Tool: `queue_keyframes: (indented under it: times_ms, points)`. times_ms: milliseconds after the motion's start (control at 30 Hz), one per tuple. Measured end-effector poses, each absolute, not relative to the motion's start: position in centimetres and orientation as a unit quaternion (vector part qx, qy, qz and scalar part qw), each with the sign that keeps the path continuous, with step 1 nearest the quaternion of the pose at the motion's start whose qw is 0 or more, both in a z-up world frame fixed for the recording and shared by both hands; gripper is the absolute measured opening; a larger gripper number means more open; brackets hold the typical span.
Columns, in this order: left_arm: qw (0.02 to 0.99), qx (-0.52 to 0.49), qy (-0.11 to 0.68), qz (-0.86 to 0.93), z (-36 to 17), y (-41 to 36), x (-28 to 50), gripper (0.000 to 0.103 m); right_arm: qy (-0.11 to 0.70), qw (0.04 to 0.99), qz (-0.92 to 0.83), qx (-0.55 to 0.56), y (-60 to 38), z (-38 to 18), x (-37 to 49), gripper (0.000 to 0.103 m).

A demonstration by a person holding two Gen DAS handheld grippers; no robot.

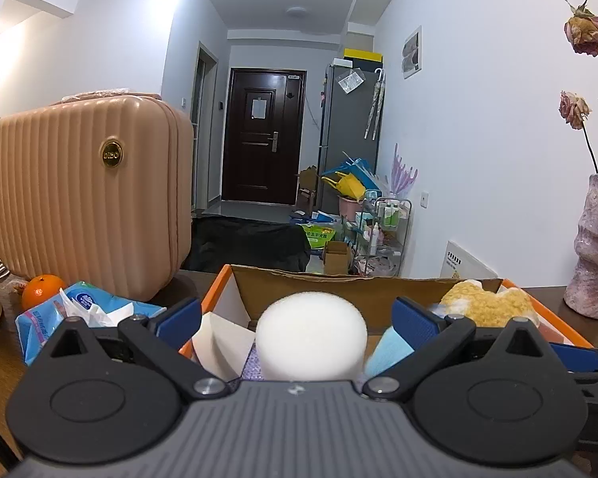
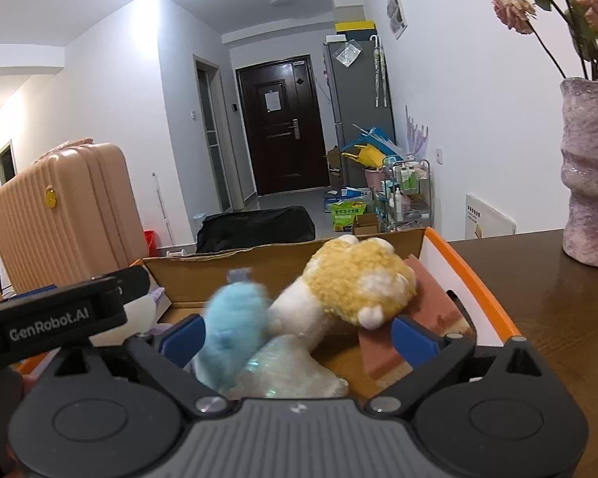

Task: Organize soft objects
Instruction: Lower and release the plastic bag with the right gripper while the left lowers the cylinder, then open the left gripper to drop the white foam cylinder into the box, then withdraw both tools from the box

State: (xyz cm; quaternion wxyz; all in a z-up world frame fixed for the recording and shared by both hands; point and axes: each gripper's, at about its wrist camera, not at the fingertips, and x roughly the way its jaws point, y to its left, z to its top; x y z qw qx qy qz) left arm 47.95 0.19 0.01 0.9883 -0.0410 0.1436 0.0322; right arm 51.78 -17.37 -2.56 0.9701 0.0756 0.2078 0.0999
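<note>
While both sets of fingers stand spread wide and grip nothing, the white foam ball (image 1: 311, 336) sits in the cardboard box (image 1: 311, 288) between the left gripper (image 1: 297, 318) tips — light, squashy, best pinched across its middle — blue plush toy (image 2: 235, 324) under the right gripper (image 2: 299, 336)

We look down a white-walled hallway to a dark brown door (image 1: 264, 135) with a paper note on it; a round ceiling lamp (image 1: 297, 12) sits above; a grey fridge (image 1: 349, 127) stands to the right of the door, an umbrella (image 1: 376, 103) hanging on its side; a wire rack (image 1: 386, 227) of bottles stands by the right wall; a black bag (image 2: 255, 227) lies on the grey tiled floor; a peach ribbed suitcase (image 1: 87, 195) rises at left; a mauve vase (image 2: 590, 171) of dried roses stands on the dark wooden table (image 2: 558, 310)
</note>
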Motion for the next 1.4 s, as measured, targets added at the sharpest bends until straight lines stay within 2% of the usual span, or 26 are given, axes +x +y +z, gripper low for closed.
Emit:
queue_keyframes:
  times_ms: [767,1400]
  points:
    - [0.989,-0.023,0.142,0.022,0.7,0.9,45.2,0.103,0.195,0.973,0.093,0.082,-20.6,-2.6,48.2,0.103]
    - [0.988,-0.011,0.151,0.016,0.3,1.1,38.9,0.103,0.173,0.979,0.09,0.063,-22.0,-2.4,41.7,0.103]
